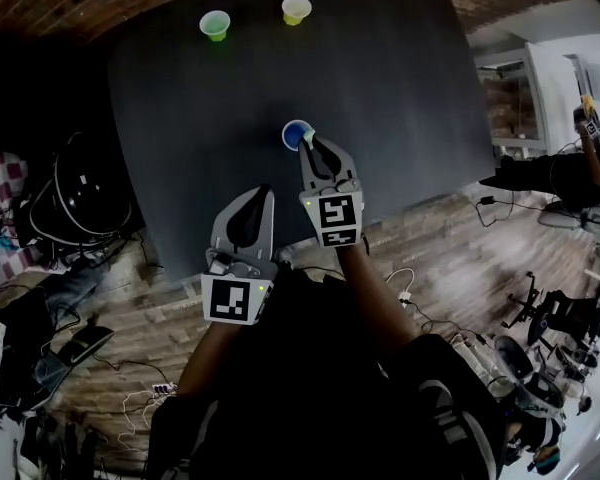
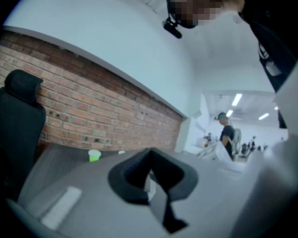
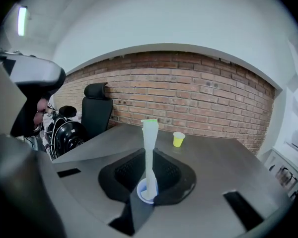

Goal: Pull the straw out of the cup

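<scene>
A small blue cup (image 1: 295,136) stands near the middle of the dark table (image 1: 400,78). A white paper-wrapped straw (image 3: 150,148) with a green tip rises out of the blue cup (image 3: 145,192). My right gripper (image 1: 311,141) reaches over the cup's right rim, and its jaws look shut on the straw low down, just above the rim. In its own view the right gripper (image 3: 149,185) has the straw upright between the black pads. My left gripper (image 1: 259,192) hovers over the table's front edge, shut and holding nothing; the left gripper (image 2: 150,182) points across the table.
A green cup (image 1: 215,25) and a yellow cup (image 1: 296,9) stand at the table's far edge, and the green cup (image 2: 94,155) also shows before the brick wall. A black office chair (image 3: 96,114) is at the far left. Cables and gear lie on the floor (image 1: 100,338). A person (image 2: 227,133) stands far off.
</scene>
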A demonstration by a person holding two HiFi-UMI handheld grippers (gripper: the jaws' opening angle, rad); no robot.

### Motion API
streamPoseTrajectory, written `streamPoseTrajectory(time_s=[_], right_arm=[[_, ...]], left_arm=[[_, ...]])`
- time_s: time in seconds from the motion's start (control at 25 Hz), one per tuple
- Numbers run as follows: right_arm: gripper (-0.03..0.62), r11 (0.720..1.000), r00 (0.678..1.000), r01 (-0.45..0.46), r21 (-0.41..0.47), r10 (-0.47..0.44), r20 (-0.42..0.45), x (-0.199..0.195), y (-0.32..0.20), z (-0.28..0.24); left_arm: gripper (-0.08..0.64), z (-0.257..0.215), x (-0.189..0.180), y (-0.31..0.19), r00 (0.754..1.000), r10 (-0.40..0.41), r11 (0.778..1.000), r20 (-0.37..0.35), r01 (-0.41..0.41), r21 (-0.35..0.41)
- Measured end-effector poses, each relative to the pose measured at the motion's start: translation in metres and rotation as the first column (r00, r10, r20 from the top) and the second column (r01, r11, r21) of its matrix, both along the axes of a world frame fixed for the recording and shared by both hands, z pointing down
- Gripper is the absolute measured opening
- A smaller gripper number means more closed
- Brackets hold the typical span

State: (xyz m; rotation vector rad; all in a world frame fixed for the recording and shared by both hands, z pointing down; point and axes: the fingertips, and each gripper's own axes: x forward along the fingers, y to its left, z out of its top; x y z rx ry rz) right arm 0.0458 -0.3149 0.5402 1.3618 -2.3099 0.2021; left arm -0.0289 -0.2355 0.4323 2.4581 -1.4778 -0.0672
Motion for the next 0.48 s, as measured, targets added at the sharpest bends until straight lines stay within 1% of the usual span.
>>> streamPoseTrajectory(time_s=[0.24,0.36,0.48], right_arm=[[0.041,0.999,1.0,-0.007,0.034,0.006,0.021,0.005,0.026,-0.022],[0.041,0.999,0.999,-0.009,0.049,0.008,0.034,0.008,0.041,-0.032],[0.041,0.998,0.999,-0.008,0.061,0.005,0.044,0.017,0.057,-0.042]], left_arm=[[0.005,-0.016,-0.002,0.022,0.999,0.003,0.998,0.041,-0.005,0.064],[0.005,-0.025,0.0,0.033,0.999,0.002,0.996,0.05,-0.006,0.087],[0.005,-0.034,0.01,0.045,0.999,0.0,0.994,0.051,-0.005,0.105]])
